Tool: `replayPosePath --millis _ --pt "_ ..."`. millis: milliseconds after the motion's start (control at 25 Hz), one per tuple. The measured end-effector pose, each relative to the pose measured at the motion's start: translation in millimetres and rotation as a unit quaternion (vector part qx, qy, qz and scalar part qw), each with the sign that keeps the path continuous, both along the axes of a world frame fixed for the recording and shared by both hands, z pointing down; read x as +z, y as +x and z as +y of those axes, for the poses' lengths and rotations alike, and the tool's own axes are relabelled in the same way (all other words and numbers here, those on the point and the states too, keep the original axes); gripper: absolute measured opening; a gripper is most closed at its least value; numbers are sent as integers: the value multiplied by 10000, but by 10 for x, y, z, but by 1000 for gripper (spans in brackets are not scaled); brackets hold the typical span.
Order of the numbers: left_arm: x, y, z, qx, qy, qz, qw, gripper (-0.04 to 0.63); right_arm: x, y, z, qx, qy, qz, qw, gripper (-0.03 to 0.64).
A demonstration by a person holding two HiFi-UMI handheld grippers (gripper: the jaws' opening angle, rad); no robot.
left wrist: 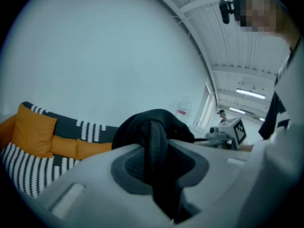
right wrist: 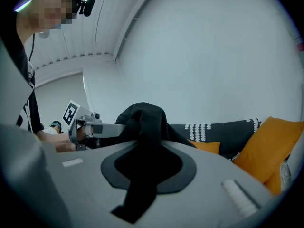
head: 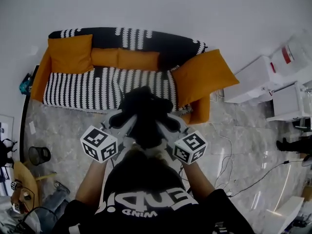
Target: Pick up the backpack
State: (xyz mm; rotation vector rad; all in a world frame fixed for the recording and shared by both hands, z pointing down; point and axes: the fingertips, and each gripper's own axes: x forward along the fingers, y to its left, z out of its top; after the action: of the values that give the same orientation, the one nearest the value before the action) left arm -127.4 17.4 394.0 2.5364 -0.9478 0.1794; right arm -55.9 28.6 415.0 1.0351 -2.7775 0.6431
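You hold the black backpack (head: 142,112) up in front of the striped sofa (head: 97,89). Its soft, bunched bulk runs lengthwise from you toward the sofa. Your left gripper (head: 122,123) and right gripper (head: 168,123) each pinch its dark fabric. Its top end is hard to make out.

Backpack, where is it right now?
The backpack hangs at the centre of the head view, its black straps clamped in the left gripper and the right gripper, just in front of the striped sofa.
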Motion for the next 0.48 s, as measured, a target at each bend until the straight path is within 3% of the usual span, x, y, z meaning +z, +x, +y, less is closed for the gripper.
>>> replayPosePath --millis 480 --pt "-239 246 622 -267 482 -1 9985 87 -251 253 572 -147 499 159 9985 64"
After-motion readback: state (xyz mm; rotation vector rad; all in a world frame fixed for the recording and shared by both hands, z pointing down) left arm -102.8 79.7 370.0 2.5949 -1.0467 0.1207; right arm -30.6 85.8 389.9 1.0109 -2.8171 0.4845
